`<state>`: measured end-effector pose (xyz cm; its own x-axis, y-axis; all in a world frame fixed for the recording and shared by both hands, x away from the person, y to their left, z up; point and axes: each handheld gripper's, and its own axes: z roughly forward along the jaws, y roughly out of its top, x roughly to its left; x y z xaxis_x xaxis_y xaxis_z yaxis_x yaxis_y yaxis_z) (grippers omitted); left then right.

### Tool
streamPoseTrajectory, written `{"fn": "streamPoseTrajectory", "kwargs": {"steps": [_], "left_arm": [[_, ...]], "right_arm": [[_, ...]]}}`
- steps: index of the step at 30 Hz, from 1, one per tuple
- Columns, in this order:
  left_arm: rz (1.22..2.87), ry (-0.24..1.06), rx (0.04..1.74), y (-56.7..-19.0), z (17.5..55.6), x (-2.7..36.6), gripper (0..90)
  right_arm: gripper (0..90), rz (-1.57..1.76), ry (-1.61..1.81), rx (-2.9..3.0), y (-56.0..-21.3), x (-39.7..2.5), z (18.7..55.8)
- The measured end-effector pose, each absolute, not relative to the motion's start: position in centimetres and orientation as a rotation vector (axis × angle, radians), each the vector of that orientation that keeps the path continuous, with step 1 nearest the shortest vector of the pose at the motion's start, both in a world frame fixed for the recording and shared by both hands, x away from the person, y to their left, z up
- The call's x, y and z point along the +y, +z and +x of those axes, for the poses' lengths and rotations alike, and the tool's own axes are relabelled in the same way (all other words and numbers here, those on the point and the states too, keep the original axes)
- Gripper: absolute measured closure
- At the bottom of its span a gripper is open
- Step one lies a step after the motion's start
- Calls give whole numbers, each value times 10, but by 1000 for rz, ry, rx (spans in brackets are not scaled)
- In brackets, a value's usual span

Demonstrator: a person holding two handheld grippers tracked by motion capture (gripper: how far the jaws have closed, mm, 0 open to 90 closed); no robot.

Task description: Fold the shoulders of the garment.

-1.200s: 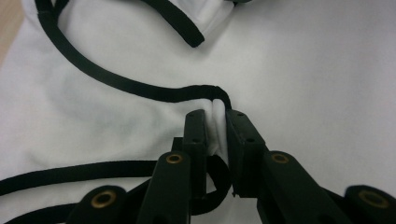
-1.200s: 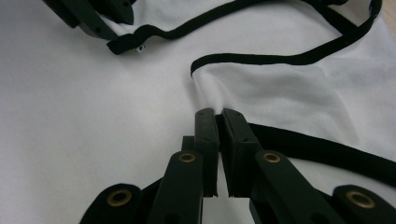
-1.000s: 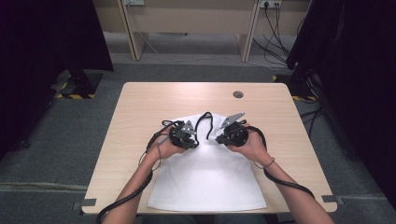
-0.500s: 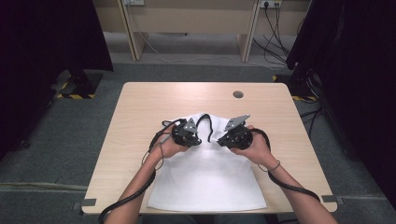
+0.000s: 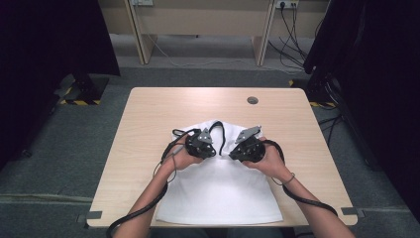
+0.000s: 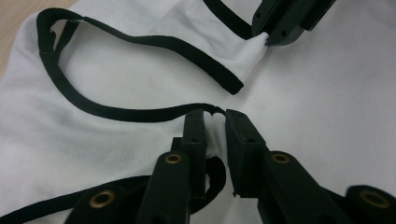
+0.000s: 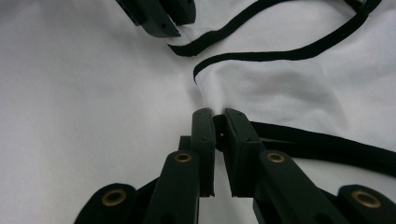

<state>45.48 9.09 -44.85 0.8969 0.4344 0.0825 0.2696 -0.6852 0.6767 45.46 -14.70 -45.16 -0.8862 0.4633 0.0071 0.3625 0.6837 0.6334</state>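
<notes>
A white sleeveless top (image 5: 218, 193) with black trim lies on the wooden table (image 5: 148, 114), its hem at the near edge. My left gripper (image 5: 214, 150) and right gripper (image 5: 232, 153) meet over its upper middle, tips almost facing each other. In the left gripper view my left gripper (image 6: 215, 120) is shut on a pinch of white cloth beside a black strap (image 6: 140, 112). There the right gripper (image 6: 271, 37) bites a fold at the top right. In the right gripper view my right gripper (image 7: 217, 116) is shut on the cloth (image 7: 261, 88), with the left gripper (image 7: 170, 28) opposite it.
A round cable hole (image 5: 252, 100) sits near the table's far edge. Bare wood lies left, right and beyond the garment. Black cables (image 5: 163, 198) trail from both grippers off the near edge. Dark curtains (image 5: 49, 39) stand at both sides, a bench frame behind.
Both grippers stay pinched on the top near its neckline. The right one has shifted slightly toward the near edge; the left has barely moved.
</notes>
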Motion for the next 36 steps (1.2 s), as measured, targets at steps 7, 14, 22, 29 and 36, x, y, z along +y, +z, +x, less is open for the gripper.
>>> {"fn": "streamPoseTrajectory", "kwargs": {"steps": [7, 14, 22, 29, 36], "left_arm": [[2301, 355, 542, -444, 447, 102, 528], [2198, 417, 621, -441, 441, 117, 387], [2120, 439, 694, -442, 437, 129, 284], [2116, 421, 726, -447, 442, 140, 292], [2125, 482, 827, -443, 467, 168, 312]], "right_arm": [[612, 717, 1019, 2711, -448, -151, 454], [486, 825, 1081, 2623, -445, -170, 452], [449, 937, 1106, 2534, -445, -201, 450], [446, 1009, 1086, 2509, -452, -220, 453], [532, 1143, 999, 2363, -446, -241, 483]]}}
